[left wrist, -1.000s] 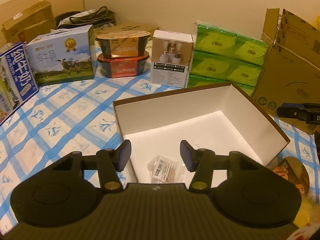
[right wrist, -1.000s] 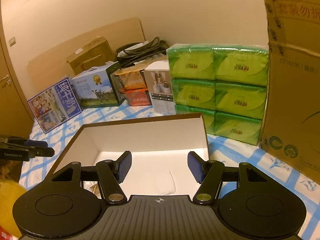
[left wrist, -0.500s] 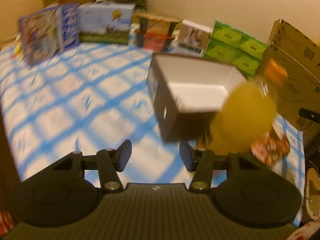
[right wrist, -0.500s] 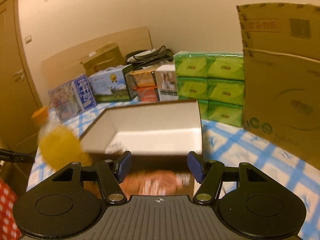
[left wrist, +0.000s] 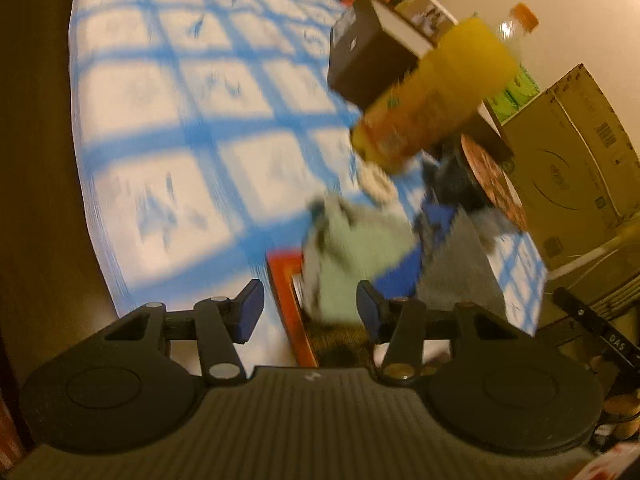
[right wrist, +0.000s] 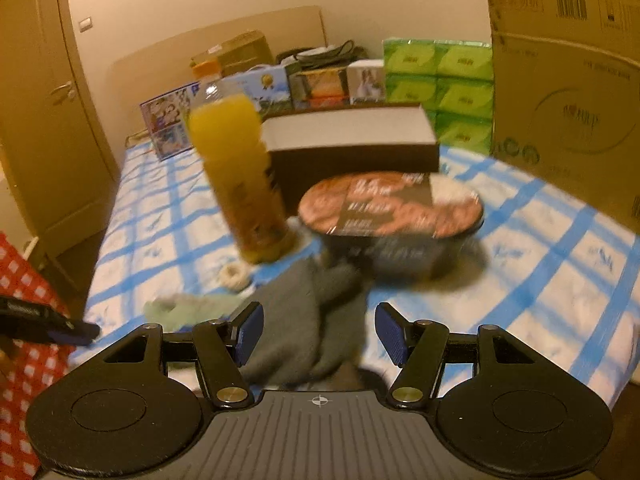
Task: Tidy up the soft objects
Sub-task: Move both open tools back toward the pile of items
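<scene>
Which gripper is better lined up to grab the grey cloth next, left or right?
Probably right. The grey cloth lies directly ahead between the right gripper's open jaws. The left gripper, jaws closing, faces the pale green cloth instead.

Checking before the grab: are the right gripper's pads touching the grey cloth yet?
Apart. The right wrist view shows the right gripper open, both pads clear of the grey cloth lying between them.

Dim, warm yellowish indoor light; heavy motion blur, fisheye-curved edges.
</scene>
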`<state>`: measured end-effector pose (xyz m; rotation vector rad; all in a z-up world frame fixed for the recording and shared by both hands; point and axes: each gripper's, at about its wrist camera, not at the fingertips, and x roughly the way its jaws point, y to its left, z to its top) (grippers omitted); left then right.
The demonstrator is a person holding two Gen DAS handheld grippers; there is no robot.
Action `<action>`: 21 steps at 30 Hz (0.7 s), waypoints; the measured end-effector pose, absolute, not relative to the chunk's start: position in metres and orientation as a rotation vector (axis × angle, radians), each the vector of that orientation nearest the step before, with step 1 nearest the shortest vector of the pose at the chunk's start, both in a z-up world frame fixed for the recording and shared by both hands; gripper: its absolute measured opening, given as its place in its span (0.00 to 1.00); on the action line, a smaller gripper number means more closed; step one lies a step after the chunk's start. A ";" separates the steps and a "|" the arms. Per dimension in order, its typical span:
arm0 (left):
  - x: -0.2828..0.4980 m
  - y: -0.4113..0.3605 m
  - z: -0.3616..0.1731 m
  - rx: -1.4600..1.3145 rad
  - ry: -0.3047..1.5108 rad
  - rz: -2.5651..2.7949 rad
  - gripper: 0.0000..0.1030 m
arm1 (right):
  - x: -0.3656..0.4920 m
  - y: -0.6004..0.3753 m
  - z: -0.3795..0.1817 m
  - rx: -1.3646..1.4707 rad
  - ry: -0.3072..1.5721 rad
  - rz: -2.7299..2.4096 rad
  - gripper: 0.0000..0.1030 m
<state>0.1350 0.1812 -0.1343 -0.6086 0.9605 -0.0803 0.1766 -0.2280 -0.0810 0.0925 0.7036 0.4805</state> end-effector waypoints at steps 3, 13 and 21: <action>0.118 0.171 -0.153 -0.653 0.991 -0.076 0.41 | 0.166 -0.225 -0.084 0.103 0.722 0.494 0.60; 0.095 0.167 -0.189 -0.803 0.948 -0.082 0.30 | 0.158 -0.225 -0.083 0.098 0.716 0.493 0.60; 0.101 0.167 -0.202 -0.944 0.938 -0.113 0.24 | 0.160 -0.225 -0.090 0.107 0.738 0.488 0.60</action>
